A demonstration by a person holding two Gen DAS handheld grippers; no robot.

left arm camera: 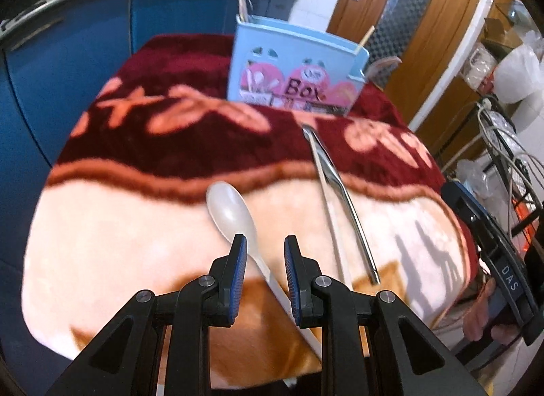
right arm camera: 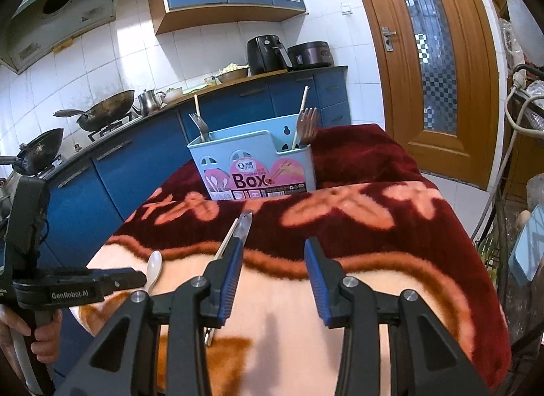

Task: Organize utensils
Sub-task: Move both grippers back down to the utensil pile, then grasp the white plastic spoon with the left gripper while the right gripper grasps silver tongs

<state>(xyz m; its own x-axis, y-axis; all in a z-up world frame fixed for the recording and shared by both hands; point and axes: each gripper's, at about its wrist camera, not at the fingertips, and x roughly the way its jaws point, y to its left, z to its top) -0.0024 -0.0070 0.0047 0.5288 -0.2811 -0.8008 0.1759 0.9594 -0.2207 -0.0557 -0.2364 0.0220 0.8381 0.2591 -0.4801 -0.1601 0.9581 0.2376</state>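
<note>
1. The landmark is the light-blue utensil box (right arm camera: 255, 164), which stands upright at the far side of the blanket-covered table (left arm camera: 136, 226). It already holds forks and chopsticks standing on end in its outer compartments, so it is probably the place where the loose pieces are meant to go.
2. On the near side of the box, well apart from it, three loose utensils lie flat on the blanket: a white plastic spoon (left arm camera: 231, 212), a metal utensil (left arm camera: 336, 188) and a pale chopstick (left arm camera: 331, 226) close beside it. Their handles point toward the person, which probably makes them easy to reach from the table's near edge.
3. The left gripper (left arm camera: 261, 273) is angled down over the spoon. Its jaws stand partly apart, with the spoon's handle running between them. Neither blue pad visibly presses on the handle, so the spoon appears to be straddled rather than grasped and looks to be resting on the blanket.
4. The right gripper (right arm camera: 275, 277) hovers nearer the person than the box, with its jaws open wider and nothing between them. The metal utensil and chopstick pass behind its left finger (right arm camera: 231, 277), and whether that finger touches them cannot be told.
</note>
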